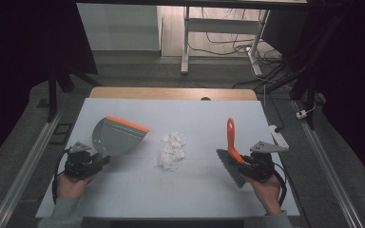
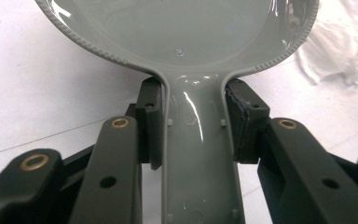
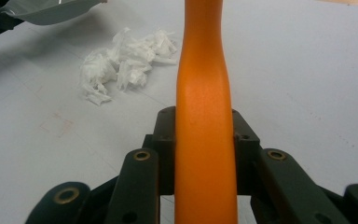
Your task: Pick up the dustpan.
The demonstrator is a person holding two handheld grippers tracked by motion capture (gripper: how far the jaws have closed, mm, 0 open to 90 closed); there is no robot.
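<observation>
My left claw (image 1: 105, 159) was clamped on the grey handle of the dustpan (image 1: 116, 137); in the left gripper view both pads pressed the handle's sides, with the pan's round bowl opening out just ahead. From the high view the pan hung tilted above the bench (image 1: 138, 190), its orange lip (image 1: 127, 124) turned toward the middle. My right claw (image 1: 240, 161) was clamped on the brush (image 1: 231, 156), its pads closed on the orange handle, which rose straight up from between them in the right gripper view (image 3: 204, 140). The dark bristles (image 1: 231, 167) angled down toward the white surface beside my right hand (image 1: 266, 190).

Between the two tools lay the pile of shredded white paper (image 1: 170, 150), apart from both: the pan's lip was near its left edge, the brush well off to its right. The scraps sat bunched in one loose heap, and I saw none inside the pan.

So I judged the job barely begun. Both tools were picked up and held ready, which was the part done. Left to do: lower the pan's lip flat to the bench beside the heap, bring the brush across behind the paper, sweep the scraps in, and lift the pan without spilling.
</observation>
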